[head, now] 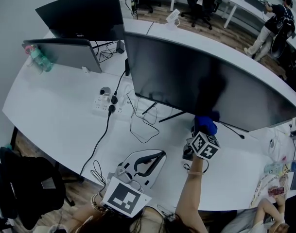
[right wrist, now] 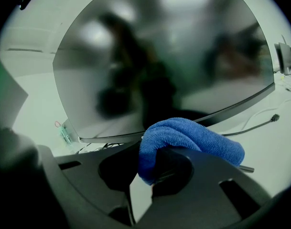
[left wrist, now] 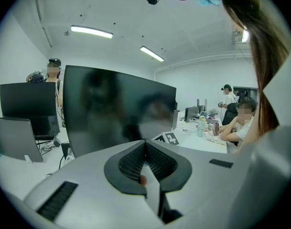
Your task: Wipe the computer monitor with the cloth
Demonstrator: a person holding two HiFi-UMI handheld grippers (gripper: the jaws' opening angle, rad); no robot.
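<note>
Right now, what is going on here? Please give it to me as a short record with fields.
Monitor: large, screen dark, standing on the white desk
Cloth: blue, bunched, at the monitor's lower edge; contact with the screen unclear
Right hand-held gripper: jaws shut on the cloth
Left hand-held gripper: jaws shut, nothing between them, near the desk's front edge
Also on desk: power strip with cables
</note>
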